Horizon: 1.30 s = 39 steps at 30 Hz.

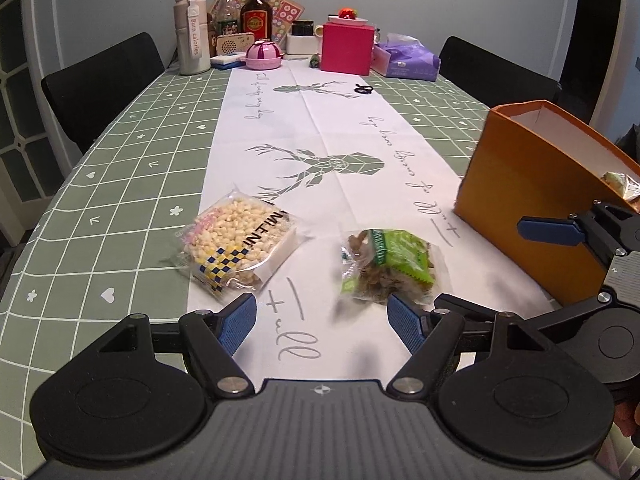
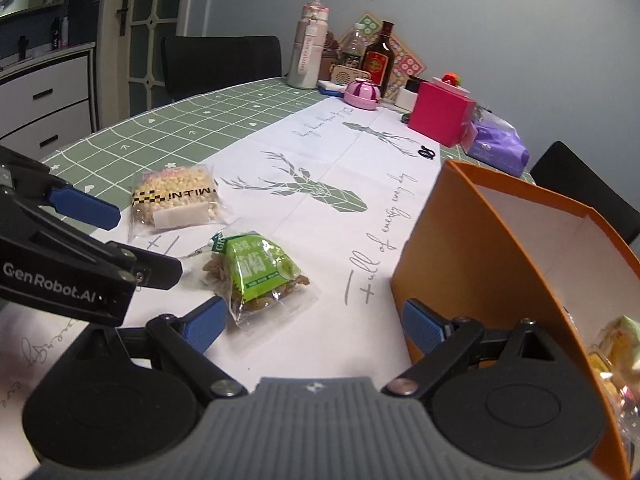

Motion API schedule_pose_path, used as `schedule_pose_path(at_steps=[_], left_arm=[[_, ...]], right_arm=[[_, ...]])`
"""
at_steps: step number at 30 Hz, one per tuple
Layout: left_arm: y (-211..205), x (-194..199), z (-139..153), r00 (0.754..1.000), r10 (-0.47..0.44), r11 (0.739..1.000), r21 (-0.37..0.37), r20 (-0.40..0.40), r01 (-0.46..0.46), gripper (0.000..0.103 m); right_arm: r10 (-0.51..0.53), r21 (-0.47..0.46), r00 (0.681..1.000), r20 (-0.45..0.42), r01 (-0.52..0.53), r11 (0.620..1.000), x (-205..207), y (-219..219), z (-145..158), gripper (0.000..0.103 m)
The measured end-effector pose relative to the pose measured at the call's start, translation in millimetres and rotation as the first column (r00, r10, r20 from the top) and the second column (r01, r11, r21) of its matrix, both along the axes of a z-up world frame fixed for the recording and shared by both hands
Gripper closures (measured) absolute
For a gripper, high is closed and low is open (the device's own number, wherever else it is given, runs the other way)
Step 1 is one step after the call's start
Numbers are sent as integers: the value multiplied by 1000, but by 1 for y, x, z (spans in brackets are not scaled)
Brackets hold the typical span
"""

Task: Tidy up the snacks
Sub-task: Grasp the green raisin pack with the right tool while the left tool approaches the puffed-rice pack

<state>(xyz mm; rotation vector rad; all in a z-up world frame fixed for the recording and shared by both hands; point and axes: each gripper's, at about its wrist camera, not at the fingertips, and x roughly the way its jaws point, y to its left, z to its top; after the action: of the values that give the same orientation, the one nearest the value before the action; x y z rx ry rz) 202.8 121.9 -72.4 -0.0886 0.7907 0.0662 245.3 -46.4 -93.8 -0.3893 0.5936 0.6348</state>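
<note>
Both tongs open, green grid tablecloth point(image 1: 132, 152), white runner point(image 1: 340, 128), grey wall.

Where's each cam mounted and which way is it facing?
Left wrist: on the left gripper, angled down the table toward the far wall; own open fingers, plus right gripper at right.
Right wrist: on the right gripper, facing table and orange box; own open fingers, left gripper at left.
Shared: rice-puff pack, green raisin pack, box.
</note>
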Motion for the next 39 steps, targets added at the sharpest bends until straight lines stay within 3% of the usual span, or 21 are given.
schedule_pose_path(at_steps=[8, 14, 16, 17, 19, 29, 35, 39], left_arm=[[31, 8, 5, 998, 58, 998, 20, 9, -58, 14], [47, 25, -3, 997, 78, 997, 13, -21, -77, 13], [51, 28, -7, 997, 80, 997, -2, -17, -80, 13], [54, 30, -8, 997, 79, 997, -11, -15, -79, 13], [59, 34, -11, 997, 81, 996, -27, -8, -81, 13], [70, 58, -20, 999, 32, 999, 15, 31, -33, 8], [68, 73, -31, 1000, -12, 1000, -8, -21, 12, 8], [56, 69, -34, 1000, -17, 998, 55, 0, 17, 13]], right_arm=[[123, 13, 992, 18, -123, 992, 9, 25, 0, 11], [118, 9, 993, -26, -118, 993, 30, 43, -6, 14], [112, -1, 992, -50, -112, 994, 33, 45, -10, 28], [114, 1, 991, -68, -114, 993, 34, 45, -12, 30], [108, 10, 989, -100, -107, 994, 35, 43, -17, 48], [106, 13, 990, -91, -105, 994, 25, 39, -18, 48], [94, 1, 990, -105, -94, 996, 30, 41, -17, 43], [72, 18, 989, -128, -71, 997, 32, 37, -17, 43]])
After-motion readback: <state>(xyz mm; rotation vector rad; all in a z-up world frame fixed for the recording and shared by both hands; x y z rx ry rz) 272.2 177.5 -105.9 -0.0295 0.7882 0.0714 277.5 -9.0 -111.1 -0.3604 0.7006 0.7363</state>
